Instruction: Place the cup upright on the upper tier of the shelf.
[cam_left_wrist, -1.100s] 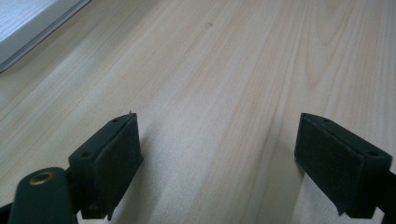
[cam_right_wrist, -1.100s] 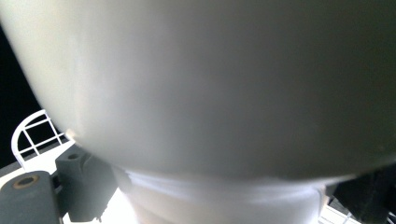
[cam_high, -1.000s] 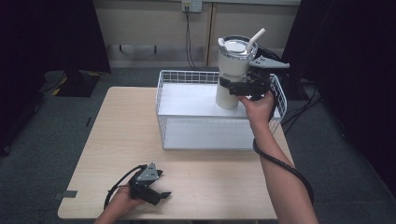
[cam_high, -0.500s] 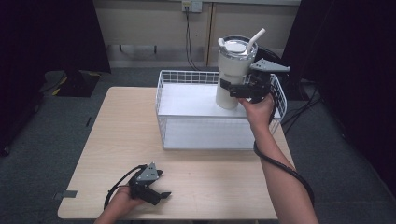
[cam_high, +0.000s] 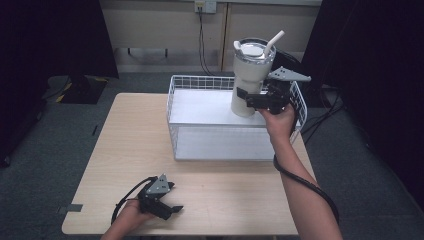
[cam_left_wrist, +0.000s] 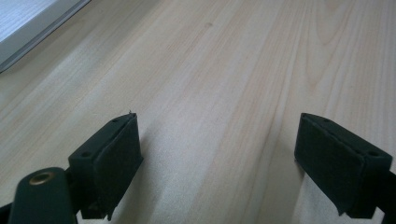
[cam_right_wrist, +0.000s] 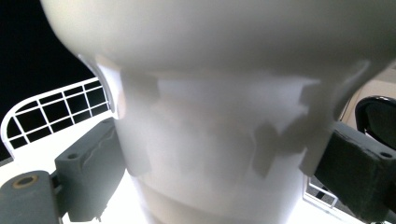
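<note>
A tall white tumbler (cam_high: 248, 75) with a lid and a white straw stands upright inside the white wire basket (cam_high: 172, 100), at its right back part. My right gripper (cam_high: 251, 100) is shut on its lower body. In the right gripper view the tumbler (cam_right_wrist: 210, 140) sits between the two jaws of the right gripper (cam_right_wrist: 210, 182), which press on its sides. Whether its base touches the basket floor is hidden. My left gripper (cam_high: 172, 210) lies on the table near the front edge; in its own view the left gripper (cam_left_wrist: 219, 163) is open over bare wood.
The light wooden table (cam_high: 125, 150) has the basket on its back right half. A black cable (cam_high: 300, 182) trails from the right gripper along the forearm. Dark floor surrounds the table, and a wall with cables stands behind.
</note>
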